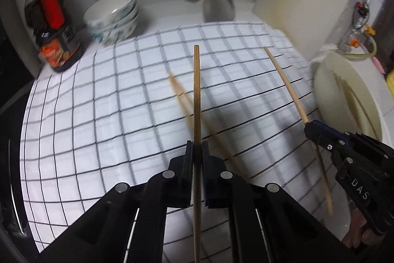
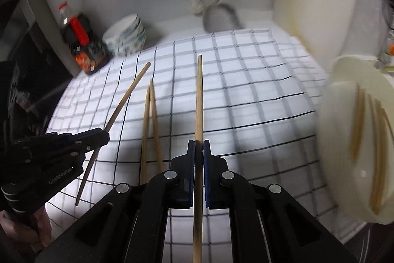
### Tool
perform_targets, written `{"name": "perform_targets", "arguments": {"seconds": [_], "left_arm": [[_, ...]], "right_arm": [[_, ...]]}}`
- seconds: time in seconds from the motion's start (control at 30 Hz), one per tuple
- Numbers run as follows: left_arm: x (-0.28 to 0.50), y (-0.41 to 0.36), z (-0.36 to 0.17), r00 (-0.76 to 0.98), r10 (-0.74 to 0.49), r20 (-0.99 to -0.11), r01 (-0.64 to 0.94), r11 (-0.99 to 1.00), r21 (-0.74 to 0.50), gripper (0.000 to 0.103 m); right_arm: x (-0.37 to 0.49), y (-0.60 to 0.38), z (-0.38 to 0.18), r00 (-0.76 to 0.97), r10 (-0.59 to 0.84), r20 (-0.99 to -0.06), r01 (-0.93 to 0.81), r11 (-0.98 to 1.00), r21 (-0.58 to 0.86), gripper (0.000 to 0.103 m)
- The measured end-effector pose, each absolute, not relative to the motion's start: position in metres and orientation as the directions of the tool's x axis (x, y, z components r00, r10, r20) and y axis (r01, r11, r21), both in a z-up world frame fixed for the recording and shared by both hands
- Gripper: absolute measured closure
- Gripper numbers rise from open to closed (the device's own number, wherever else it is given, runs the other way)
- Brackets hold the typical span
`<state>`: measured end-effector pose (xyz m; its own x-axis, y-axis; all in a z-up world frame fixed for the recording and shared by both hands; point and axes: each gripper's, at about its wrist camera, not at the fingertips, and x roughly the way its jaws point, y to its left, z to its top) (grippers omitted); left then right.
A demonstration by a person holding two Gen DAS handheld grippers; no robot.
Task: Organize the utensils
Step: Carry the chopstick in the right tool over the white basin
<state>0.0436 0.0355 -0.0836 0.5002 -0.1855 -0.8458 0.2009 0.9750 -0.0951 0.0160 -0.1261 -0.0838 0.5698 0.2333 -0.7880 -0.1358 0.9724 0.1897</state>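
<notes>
Wooden chopstick [image 1: 196,95] clamped in left gripper [image 1: 197,147], second chopstick [image 2: 199,100] pinched in right gripper [image 2: 199,147], both above checked cloth [image 1: 110,102]. Loose pair [image 2: 150,125] lay at 10 o'clock of right gripper, cream holder [image 2: 344,139] at 3.

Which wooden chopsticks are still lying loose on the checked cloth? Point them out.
The pair of wooden chopsticks lying flat between the two grippers. The others are either clamped, one each, in the left gripper and right gripper, or already in the cream container.

One darker wooden chopstick [image 1: 196,95] is raised off the checked cloth [image 1: 103,100]; a paler one [image 2: 199,100] likewise; two more [image 2: 150,125] lie crossed on the cloth; several stand in the cream holder [image 2: 344,139], right.
</notes>
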Motion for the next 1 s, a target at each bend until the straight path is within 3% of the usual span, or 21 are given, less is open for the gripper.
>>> {"name": "perform_targets", "arguments": {"seconds": [0.3, 0.53, 1.0], "left_arm": [[0.043, -0.076, -0.034, 0.504, -0.36, -0.785, 0.419, 0.897, -0.142, 0.096], [0.044, -0.179, -0.023, 0.399, -0.487, -0.777, 0.565, 0.798, -0.209, 0.096], [0.074, -0.279, -0.07, 0.277, -0.446, -0.851, 0.606, 0.769, -0.206, 0.096]], "right_arm": [[-0.019, -0.244, -0.045, 0.656, 0.083, -0.751, 0.09, 0.978, 0.187, 0.097], [-0.044, -0.34, -0.045, 0.655, -0.042, -0.754, 0.28, 0.941, 0.191, 0.097], [-0.014, -0.424, -0.092, 0.577, -0.045, -0.816, 0.399, 0.887, 0.233, 0.097]]}}
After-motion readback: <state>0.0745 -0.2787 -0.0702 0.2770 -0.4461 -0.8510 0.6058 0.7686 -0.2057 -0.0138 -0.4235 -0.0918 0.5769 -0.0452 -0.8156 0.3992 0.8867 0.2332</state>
